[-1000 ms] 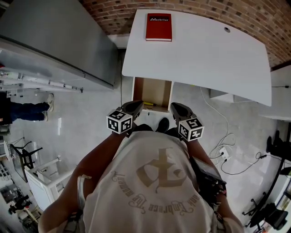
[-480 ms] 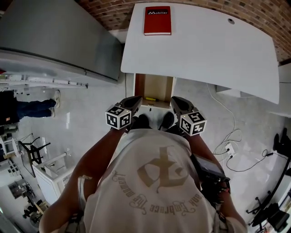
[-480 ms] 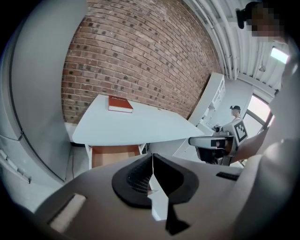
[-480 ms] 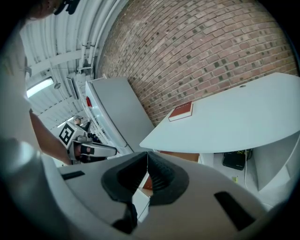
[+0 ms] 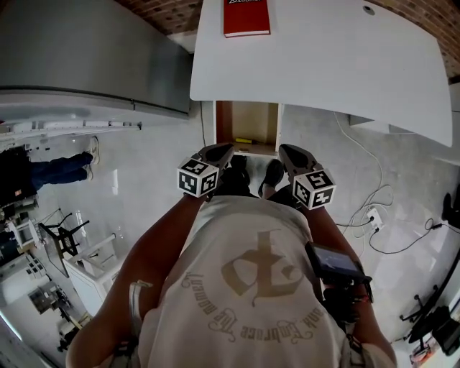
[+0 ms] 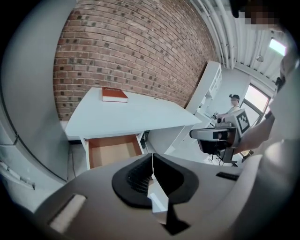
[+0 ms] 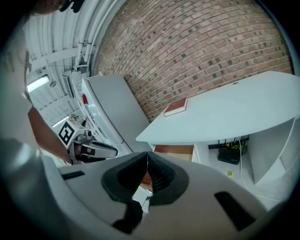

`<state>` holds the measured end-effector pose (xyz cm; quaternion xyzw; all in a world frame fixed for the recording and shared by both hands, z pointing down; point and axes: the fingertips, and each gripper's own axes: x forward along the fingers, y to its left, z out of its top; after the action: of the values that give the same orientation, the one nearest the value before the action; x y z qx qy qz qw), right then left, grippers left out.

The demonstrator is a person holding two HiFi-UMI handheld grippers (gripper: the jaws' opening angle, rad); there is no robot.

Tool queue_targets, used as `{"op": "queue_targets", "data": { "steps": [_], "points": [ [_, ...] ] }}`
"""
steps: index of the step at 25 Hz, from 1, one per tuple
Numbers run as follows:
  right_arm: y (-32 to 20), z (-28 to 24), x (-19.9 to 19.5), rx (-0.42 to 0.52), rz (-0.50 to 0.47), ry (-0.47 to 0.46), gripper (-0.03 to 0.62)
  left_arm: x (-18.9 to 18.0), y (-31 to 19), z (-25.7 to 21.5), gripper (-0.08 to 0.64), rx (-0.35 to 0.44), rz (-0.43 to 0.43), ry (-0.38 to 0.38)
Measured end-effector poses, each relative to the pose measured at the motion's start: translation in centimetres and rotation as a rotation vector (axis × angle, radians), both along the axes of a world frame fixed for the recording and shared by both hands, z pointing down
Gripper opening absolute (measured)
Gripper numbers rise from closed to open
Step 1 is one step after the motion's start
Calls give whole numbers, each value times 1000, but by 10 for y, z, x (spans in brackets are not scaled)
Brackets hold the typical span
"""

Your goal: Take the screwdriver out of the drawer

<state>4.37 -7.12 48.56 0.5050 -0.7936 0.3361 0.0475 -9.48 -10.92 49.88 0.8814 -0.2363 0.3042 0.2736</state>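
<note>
While the drawer [image 5: 251, 118] stands open under the near edge of the table [image 5: 323, 65], the screwdriver [image 5: 243, 139] lies inside it, close to the drawer front and left of centre. The left hand-held gripper [image 5: 224, 149] and the right hand-held gripper [image 5: 285, 149] hang just near of the drawer front, one at each side. Each has its jaws closed together, with nothing between them. A red book [image 5: 246, 18] lies at the table's far edge.

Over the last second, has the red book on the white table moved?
No. The red book keeps its place near the far left corner of the white table; only the head view has shifted.
</note>
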Motion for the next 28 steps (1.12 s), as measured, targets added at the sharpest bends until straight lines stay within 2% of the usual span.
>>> {"op": "queue_targets", "data": {
  "steps": [4,7,17,28],
  "points": [
    [8,11,-2,-14,25,21,6,-2,7,15,8,10,96,-59],
    [14,20,-7,-33,45,28,6,-12,8,31,9,3,137,-107],
    [17,46,-26,-84,50,41,6,-34,5,69,9,-54,185,-154],
    [18,74,-38,-116,41,65,6,-42,-5,101,9,-52,188,-198]
  ]
}}
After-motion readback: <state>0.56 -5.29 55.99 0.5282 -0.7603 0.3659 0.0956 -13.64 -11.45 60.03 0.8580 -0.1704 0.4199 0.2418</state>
